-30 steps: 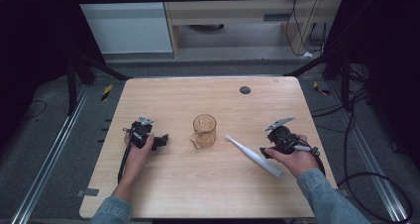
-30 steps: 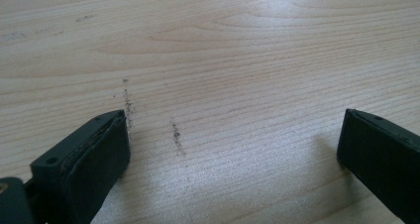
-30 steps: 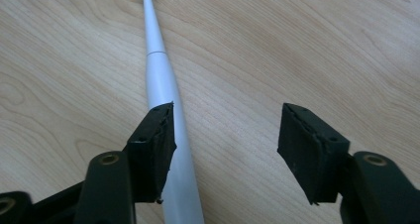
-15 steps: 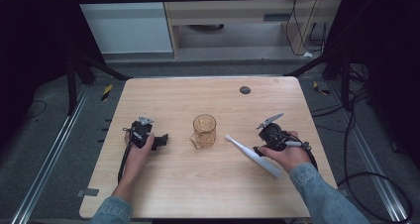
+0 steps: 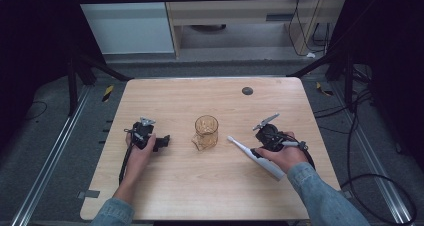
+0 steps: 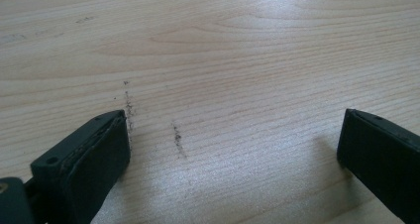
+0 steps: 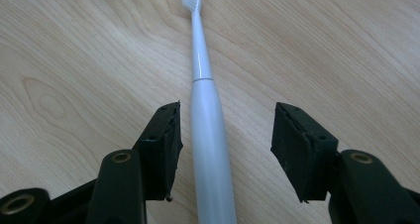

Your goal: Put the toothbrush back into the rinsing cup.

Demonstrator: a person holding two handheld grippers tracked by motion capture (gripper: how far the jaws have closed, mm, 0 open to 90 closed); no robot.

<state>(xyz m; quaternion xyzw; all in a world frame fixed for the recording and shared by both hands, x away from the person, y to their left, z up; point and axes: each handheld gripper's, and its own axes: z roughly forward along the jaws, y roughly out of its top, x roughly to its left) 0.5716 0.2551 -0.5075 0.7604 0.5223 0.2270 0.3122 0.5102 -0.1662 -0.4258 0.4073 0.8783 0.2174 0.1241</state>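
A white electric toothbrush [image 5: 242,146] lies flat on the wooden table [image 5: 190,98], brush head pointing toward an amber glass cup [image 5: 206,131] that stands upright at the middle. My right gripper [image 5: 257,151] straddles its handle. In the right gripper view the handle [image 7: 205,115] runs up between the two jaws of the right gripper [image 7: 225,144]. The jaws have just been closing, and the left pad [image 7: 168,144] sits close beside the handle without pressing it. My left gripper [image 5: 161,142] rests on the table left of the cup, and the left gripper [image 6: 233,149] is wide open over bare wood.
A small dark round disc [image 5: 247,91] sits on the table near the far edge. Faint dark scuff marks [image 6: 176,137] show on the wood between the left jaws. Dark frame legs and cables surround the table on the floor.
My right gripper has shifted left along the table, onto the toothbrush handle. The left gripper, the cup and the toothbrush have stayed where they were.
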